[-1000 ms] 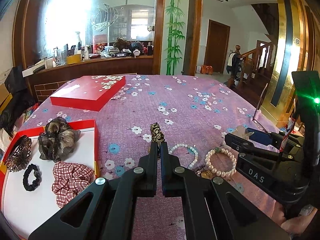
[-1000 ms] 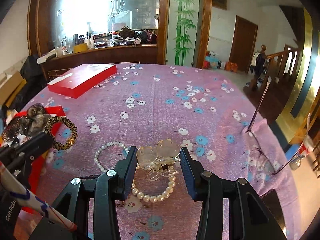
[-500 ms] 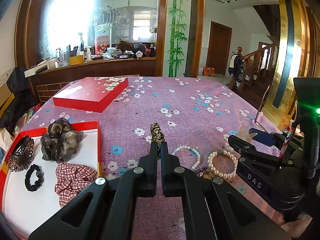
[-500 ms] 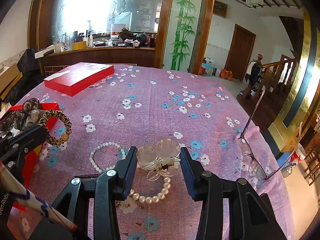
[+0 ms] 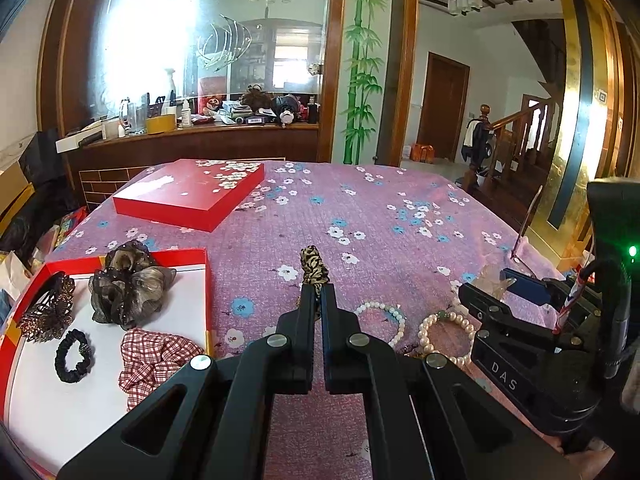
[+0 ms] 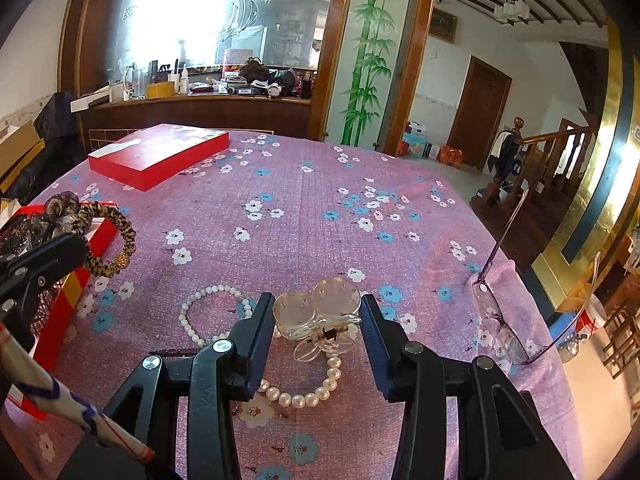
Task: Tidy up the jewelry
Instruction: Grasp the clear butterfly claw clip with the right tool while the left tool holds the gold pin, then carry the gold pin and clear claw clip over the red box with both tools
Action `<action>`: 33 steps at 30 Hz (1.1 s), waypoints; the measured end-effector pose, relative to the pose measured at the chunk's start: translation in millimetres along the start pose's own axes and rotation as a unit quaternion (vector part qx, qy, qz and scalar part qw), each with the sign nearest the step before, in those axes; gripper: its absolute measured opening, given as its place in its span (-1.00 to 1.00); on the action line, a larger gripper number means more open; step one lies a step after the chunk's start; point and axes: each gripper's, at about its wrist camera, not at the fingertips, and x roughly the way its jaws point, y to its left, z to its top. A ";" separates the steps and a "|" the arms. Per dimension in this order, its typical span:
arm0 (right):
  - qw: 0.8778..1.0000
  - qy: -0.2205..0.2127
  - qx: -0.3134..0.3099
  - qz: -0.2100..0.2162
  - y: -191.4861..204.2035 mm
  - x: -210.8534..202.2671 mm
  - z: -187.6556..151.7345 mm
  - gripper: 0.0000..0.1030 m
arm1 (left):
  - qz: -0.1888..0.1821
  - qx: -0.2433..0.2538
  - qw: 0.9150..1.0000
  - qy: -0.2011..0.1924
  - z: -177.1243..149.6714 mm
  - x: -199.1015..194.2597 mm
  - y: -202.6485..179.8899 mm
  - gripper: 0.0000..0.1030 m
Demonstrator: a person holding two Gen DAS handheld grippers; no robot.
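My left gripper (image 5: 319, 293) is shut on a leopard-print hair tie (image 5: 314, 266), which sticks up past the fingertips above the pink floral tablecloth. The right wrist view shows the same tie as a loop (image 6: 122, 226) by the red tray's corner. My right gripper (image 6: 316, 312) is shut on a clear plastic claw clip (image 6: 316, 310), both pads touching it. In the left wrist view the right gripper (image 5: 500, 288) is on the right. Under it lie a small white pearl bracelet (image 6: 188, 320) and a larger cream one (image 6: 296, 398).
An open red tray (image 5: 206, 292) at the left holds a brown organza scrunchie (image 5: 128, 288), a plaid scrunchie (image 5: 156, 356), a black hair tie (image 5: 74, 356) and a brown filigree clip (image 5: 48, 312). A red lid (image 5: 188, 196) lies further back. Glasses (image 6: 492, 312) rest by the right edge.
Both grippers keep their holds and stay in place. The right wrist view tilts a little.
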 end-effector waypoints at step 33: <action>0.961 -0.005 -0.008 0.275 126.4 -80.1 17.9 -0.09 | 0.079 -0.122 0.989 -0.005 -50.0 -121.4 190.0 -0.95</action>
